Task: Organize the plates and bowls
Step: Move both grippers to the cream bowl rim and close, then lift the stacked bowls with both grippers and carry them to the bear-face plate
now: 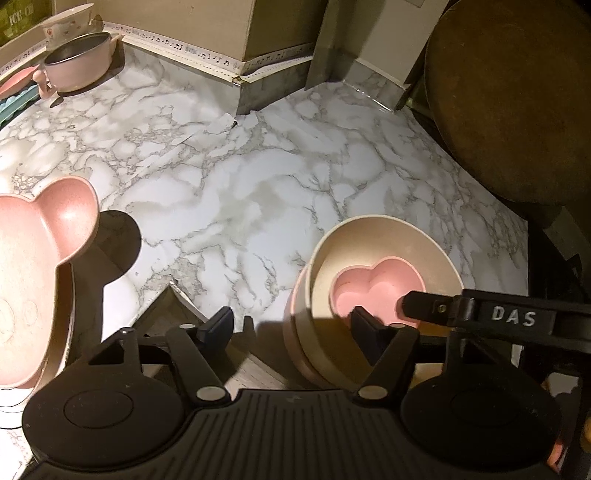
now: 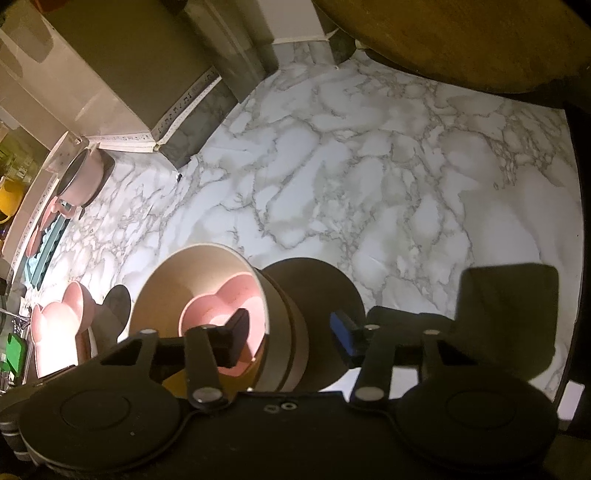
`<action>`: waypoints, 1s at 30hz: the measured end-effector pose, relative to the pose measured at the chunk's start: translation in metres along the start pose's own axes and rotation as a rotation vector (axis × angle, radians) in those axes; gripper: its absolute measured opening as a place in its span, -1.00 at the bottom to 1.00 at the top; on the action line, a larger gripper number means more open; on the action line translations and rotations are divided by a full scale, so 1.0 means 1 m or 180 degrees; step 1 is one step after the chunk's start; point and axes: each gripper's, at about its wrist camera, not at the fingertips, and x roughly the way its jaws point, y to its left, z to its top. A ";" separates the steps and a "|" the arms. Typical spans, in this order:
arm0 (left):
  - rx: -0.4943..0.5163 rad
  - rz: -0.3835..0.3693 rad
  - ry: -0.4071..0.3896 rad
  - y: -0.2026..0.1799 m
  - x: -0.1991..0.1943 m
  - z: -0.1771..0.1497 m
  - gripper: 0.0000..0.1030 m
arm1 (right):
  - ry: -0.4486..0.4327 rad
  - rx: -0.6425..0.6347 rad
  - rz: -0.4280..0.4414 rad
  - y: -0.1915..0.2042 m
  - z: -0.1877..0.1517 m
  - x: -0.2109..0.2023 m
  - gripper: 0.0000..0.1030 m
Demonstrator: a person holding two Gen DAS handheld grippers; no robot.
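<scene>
A stack of beige bowls stands near the front edge of the marble counter, with a pink heart-shaped bowl nested on top. My left gripper straddles the stack's left wall, one finger inside and the other outside with a gap to the wall. My right gripper straddles the right wall, its left finger inside the heart bowl and its blue-padded finger outside, apart from the stack. Both are open. A pink bear-shaped plate lies on other plates at the left.
A pink pot and a patterned bowl sit at the back left, beside a teal tray. A large round wooden board leans at the back right. The counter's edge runs along the right.
</scene>
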 end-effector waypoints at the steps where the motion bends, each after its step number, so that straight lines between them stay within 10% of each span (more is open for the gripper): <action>1: 0.0001 -0.0012 0.0010 -0.001 0.000 0.000 0.09 | 0.0016 0.0001 0.0013 0.000 0.000 0.001 -0.16; 9: -0.0036 -0.0078 0.0036 -0.006 -0.002 -0.002 -0.36 | 0.0074 -0.0037 0.0062 0.003 -0.003 0.004 -0.34; 30: -0.0114 -0.0100 -0.0016 -0.006 -0.010 0.002 -0.41 | 0.0037 -0.0176 0.0037 0.009 -0.006 -0.001 -0.55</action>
